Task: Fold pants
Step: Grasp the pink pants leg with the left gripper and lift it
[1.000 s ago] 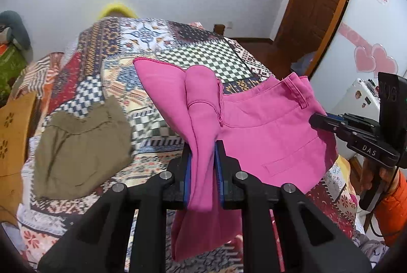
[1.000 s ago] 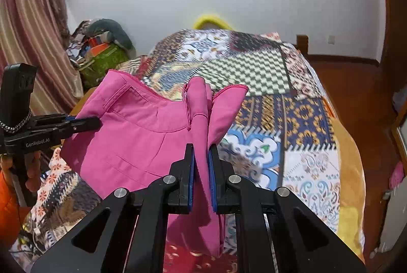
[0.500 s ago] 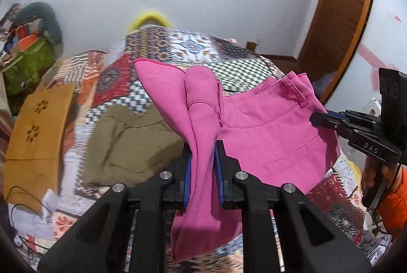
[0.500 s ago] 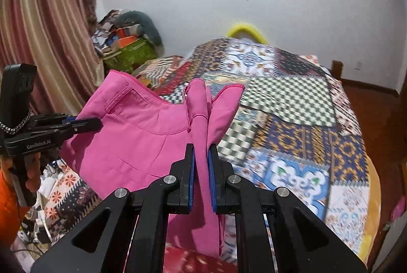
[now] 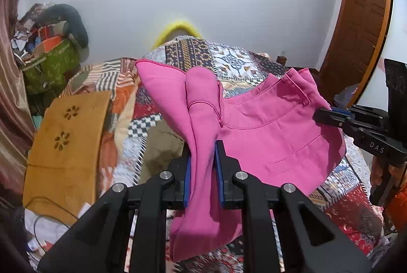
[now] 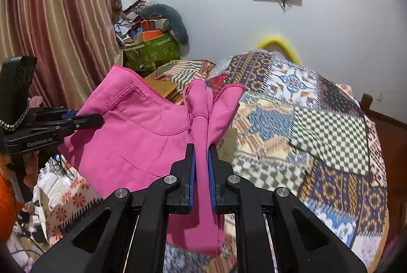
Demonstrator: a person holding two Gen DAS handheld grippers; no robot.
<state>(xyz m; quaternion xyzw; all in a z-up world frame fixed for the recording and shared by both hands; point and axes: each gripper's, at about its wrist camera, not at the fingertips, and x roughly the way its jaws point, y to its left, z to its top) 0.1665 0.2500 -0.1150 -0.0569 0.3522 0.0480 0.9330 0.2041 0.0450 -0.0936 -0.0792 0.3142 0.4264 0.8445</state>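
Note:
The pink pants (image 5: 267,130) hang in the air above the patchwork bed, stretched between both grippers. My left gripper (image 5: 202,148) is shut on a bunched fold of the pink cloth, which drapes down between its fingers. My right gripper (image 6: 201,150) is shut on another bunched fold of the same pants (image 6: 142,135). Each gripper shows in the other's view: the right one at the right edge (image 5: 330,117), the left one at the left edge (image 6: 84,120), both pinching the waistband side.
A patchwork quilt (image 6: 305,135) covers the bed. An olive garment (image 5: 162,145) lies on it under the pants. A mustard cloth (image 5: 63,145) lies at the left. A pile of bags (image 6: 152,49) and a curtain (image 6: 58,23) stand at the back left. A wooden door (image 5: 361,26) is at the right.
Both grippers have swung left with the pants still held; the views now face the curtain, bag pile and wall screen more. The grip on the cloth is unchanged.

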